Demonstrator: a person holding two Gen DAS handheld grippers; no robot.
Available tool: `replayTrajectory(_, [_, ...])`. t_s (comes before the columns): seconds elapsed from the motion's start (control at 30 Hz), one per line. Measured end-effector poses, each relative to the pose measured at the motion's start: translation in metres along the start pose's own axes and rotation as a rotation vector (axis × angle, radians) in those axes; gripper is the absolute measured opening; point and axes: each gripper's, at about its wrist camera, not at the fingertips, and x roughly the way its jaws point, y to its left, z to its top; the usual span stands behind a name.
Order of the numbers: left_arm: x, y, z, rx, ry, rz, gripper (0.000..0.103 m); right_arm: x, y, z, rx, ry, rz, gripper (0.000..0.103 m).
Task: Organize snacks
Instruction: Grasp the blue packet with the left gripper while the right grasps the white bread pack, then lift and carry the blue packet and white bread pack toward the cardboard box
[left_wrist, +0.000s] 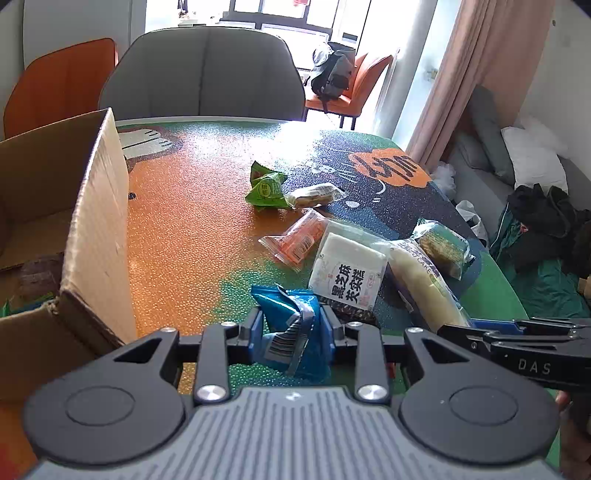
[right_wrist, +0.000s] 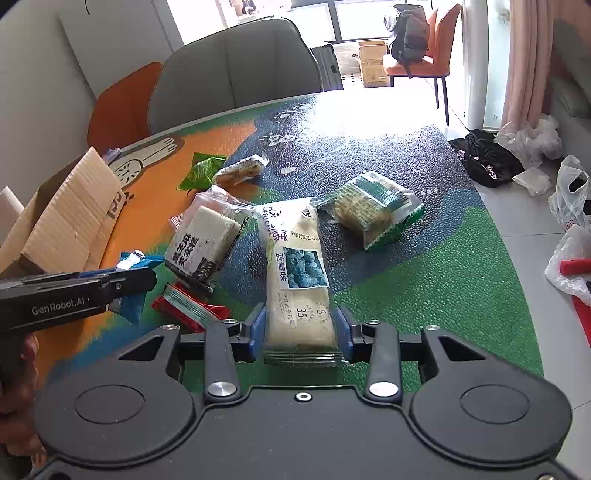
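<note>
My left gripper (left_wrist: 293, 325) is shut on a blue snack packet (left_wrist: 291, 325), just right of an open cardboard box (left_wrist: 92, 229). My right gripper (right_wrist: 301, 328) is shut on the near end of a long white blueberry cake pack (right_wrist: 295, 266) that lies on the table. Loose on the colourful table mat (right_wrist: 424, 288) are a white sesame cake pack (right_wrist: 207, 240), a green-wrapped cake (right_wrist: 373, 210), a red packet (right_wrist: 188, 308), a green packet (right_wrist: 201, 171) and a small clear-wrapped pastry (right_wrist: 240, 170). An orange packet (left_wrist: 299, 240) lies beside the sesame pack.
A grey chair (left_wrist: 203, 74) and an orange chair (left_wrist: 59, 81) stand at the table's far edge. The table's right edge drops to a floor with plastic bags (right_wrist: 569, 199) and dark clothes (right_wrist: 484, 155). The box holds something dark (left_wrist: 37, 273).
</note>
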Motion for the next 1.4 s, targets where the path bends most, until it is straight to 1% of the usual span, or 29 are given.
replayTrajectory(0.07, [0.0,0.0,-0.001,0.0,0.0,0.0,0.031,0.0,0.002,0.001,-0.001,-0.008,0.001,0.045])
replayTrajectory(0.17, [0.002,0.0,0.0,-0.001,-0.001,0.003,0.031,0.005,0.004,0.004,-0.01,-0.013,0.007,0.049])
replayTrajectory(0.3, [0.004,0.002,0.001,-0.003,0.0,0.004,0.031,0.017,0.005,0.008,-0.004,-0.011,0.007,0.05])
replayTrajectory(0.37, [0.006,0.003,0.001,-0.008,0.003,0.004,0.031,0.019,0.008,0.009,-0.018,-0.02,0.004,0.051])
replayTrajectory(0.5, [0.004,0.004,0.003,-0.009,-0.005,0.002,0.031,0.023,0.013,0.012,-0.035,-0.026,0.013,0.051])
replayTrajectory(0.53, [0.002,0.004,0.004,-0.009,-0.009,0.001,0.031,0.024,0.015,0.012,-0.044,-0.029,0.001,0.047])
replayTrajectory(0.57, [0.001,0.005,0.004,-0.011,-0.012,0.001,0.031,0.025,0.016,0.013,-0.052,-0.032,-0.014,0.036])
replayTrajectory(0.67, [-0.005,0.005,0.007,-0.012,-0.023,0.0,0.031,0.024,0.016,0.014,-0.039,-0.031,-0.008,0.032])
replayTrajectory(0.87, [-0.022,0.006,0.01,-0.013,-0.055,-0.003,0.031,0.009,0.016,0.012,-0.024,-0.061,-0.012,0.03])
replayTrajectory(1.4, [-0.062,0.019,0.016,-0.026,-0.124,0.003,0.031,-0.029,0.036,0.022,-0.032,-0.161,-0.011,0.028])
